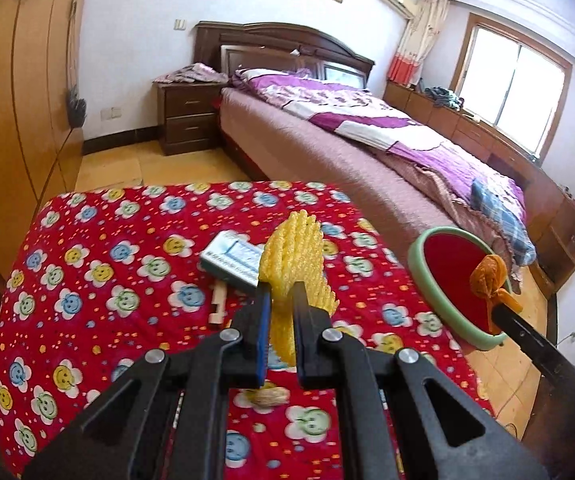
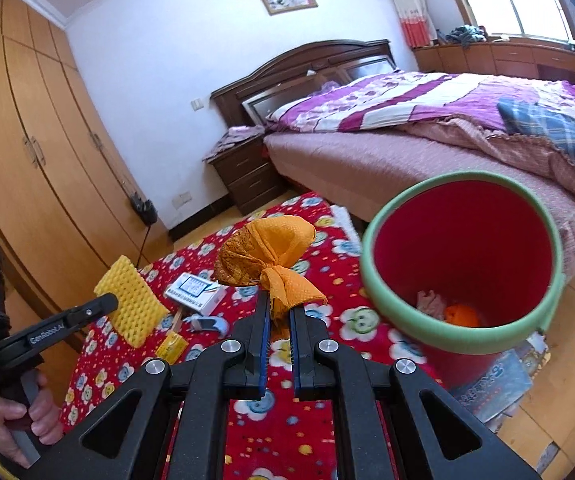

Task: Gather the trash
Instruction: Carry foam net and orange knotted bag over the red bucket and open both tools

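My left gripper (image 1: 281,292) is shut on a yellow foam fruit net (image 1: 293,256) and holds it above the red flowered tablecloth (image 1: 99,280); it also shows in the right wrist view (image 2: 133,304). My right gripper (image 2: 278,304) is shut on a crumpled orange mesh wrapper (image 2: 271,252), held left of the red bin with a green rim (image 2: 463,260). The wrapper also shows in the left wrist view (image 1: 489,278), over the bin's rim (image 1: 423,276). The bin holds some trash (image 2: 447,310).
On the cloth lie a white and blue box (image 1: 233,260), a wooden stick (image 1: 218,304), a small blue item (image 2: 209,324) and a yellow packet (image 2: 173,346). A bed (image 1: 367,152) stands beyond, a wardrobe (image 1: 15,100) at left, a nightstand (image 1: 187,116) behind.
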`<state>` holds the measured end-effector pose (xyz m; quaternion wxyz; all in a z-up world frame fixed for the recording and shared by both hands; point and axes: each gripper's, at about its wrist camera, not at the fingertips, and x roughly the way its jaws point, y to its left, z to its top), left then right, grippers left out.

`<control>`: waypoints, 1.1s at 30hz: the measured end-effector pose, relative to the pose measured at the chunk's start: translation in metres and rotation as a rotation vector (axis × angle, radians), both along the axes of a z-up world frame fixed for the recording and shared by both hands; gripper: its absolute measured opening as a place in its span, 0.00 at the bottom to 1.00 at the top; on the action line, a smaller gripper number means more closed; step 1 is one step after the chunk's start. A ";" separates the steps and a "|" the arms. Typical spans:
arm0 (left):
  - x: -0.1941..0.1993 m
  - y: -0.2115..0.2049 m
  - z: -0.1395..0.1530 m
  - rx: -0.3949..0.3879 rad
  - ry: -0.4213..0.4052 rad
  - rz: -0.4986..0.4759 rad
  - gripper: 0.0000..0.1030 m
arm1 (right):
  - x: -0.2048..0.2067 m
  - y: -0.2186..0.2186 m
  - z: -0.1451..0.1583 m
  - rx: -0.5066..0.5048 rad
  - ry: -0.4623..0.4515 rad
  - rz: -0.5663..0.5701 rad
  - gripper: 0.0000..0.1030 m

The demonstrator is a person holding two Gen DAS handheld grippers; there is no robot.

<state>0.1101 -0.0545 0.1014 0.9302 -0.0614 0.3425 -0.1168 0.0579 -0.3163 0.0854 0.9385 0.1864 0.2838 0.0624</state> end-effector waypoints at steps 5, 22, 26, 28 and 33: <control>-0.002 -0.031 0.006 0.019 -0.018 -0.049 0.09 | -0.008 -0.023 -0.002 0.011 -0.004 -0.042 0.08; 0.021 -0.161 -0.008 0.035 0.005 -0.297 0.09 | -0.012 -0.107 -0.032 0.056 0.044 -0.211 0.08; 0.029 -0.192 -0.015 0.037 0.012 -0.349 0.09 | -0.009 -0.121 -0.041 0.062 0.059 -0.232 0.08; 0.033 -0.206 -0.019 0.038 0.017 -0.372 0.09 | -0.006 -0.127 -0.046 0.065 0.066 -0.239 0.09; 0.044 -0.230 -0.030 0.041 0.036 -0.407 0.09 | -0.002 -0.138 -0.055 0.066 0.084 -0.256 0.11</control>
